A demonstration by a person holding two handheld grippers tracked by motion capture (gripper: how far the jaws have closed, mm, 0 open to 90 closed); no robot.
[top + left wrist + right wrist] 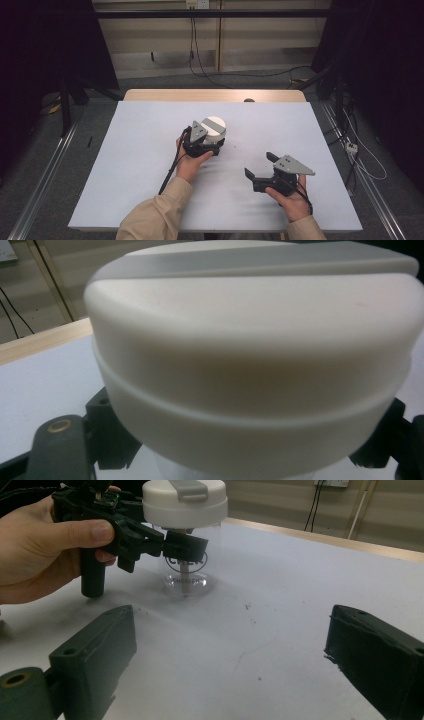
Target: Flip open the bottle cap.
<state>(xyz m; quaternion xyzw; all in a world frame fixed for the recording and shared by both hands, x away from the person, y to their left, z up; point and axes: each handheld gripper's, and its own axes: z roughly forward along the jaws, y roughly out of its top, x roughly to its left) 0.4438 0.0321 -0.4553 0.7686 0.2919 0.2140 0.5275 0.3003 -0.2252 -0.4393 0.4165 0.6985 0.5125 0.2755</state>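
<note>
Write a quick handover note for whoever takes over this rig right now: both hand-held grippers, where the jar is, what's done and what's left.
Left hand-held gripper: shut on the clear jar, clamped just under its white lid. The jar stands upright on the white table, near the middle.
Right hand-held gripper: open, nothing between its jaws, sitting apart from the jar on the person's near right.
Done: jar steadied by the left gripper.
Left: the lid is on the jar and untouched by the right gripper; likely next is bringing the right gripper to the lid to work it.
</note>
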